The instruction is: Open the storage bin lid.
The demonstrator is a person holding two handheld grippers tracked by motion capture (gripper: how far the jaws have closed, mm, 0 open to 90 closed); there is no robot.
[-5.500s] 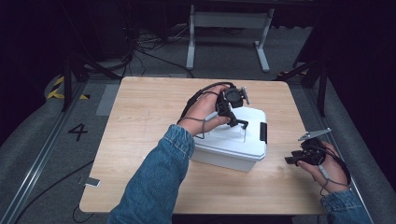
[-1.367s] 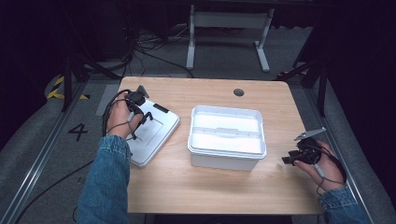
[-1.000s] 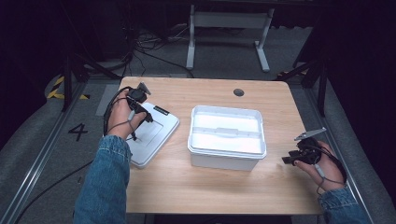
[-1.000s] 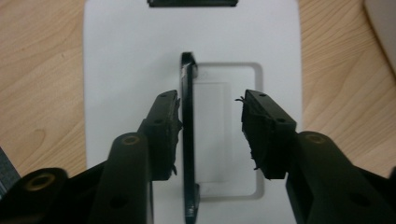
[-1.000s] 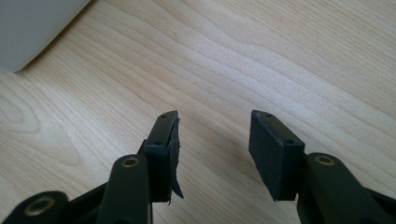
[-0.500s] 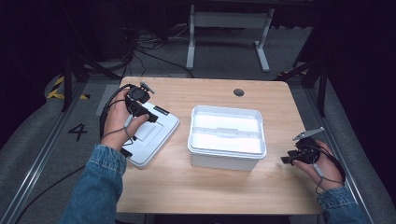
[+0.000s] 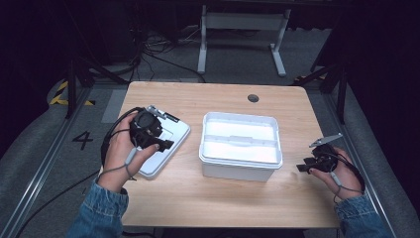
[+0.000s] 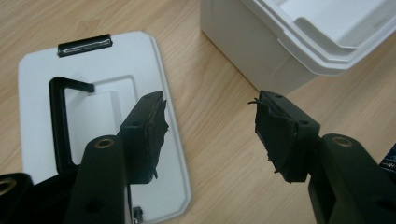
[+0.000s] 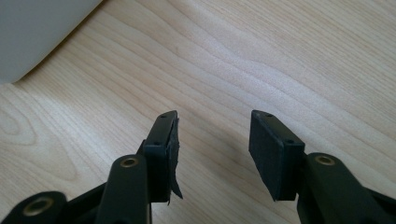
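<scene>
An open white plastic box [image 7: 241, 144] with an inner divider stands in the middle of the wooden table. Its white lid [image 7: 176, 130] lies flat on the table to the left, with a black handle [image 8: 58, 126] and a black latch [image 8: 84, 44]. My left gripper [image 7: 159, 144] hovers open over the lid's near edge, nothing between its fingers [image 8: 149, 128]; the box wall [image 8: 261, 60] shows beyond them. At the table's right edge my right gripper [image 7: 303, 166] is open and empty just above bare wood, its pads [image 9: 268, 149] wide apart, a corner of the box [image 9: 32, 32] ahead.
A round cable hole [image 7: 253, 98] sits in the table [image 7: 237, 203] near the far edge. Bare wood stretches along the near side and behind the box. Beyond the table are a white metal stand [image 7: 242, 29], floor cables and a floor marking "4" [image 7: 82, 140].
The lid left the box top and now lies on the table's left side. My left gripper has let it go and drawn back slightly toward the near edge. The right gripper barely moved.
</scene>
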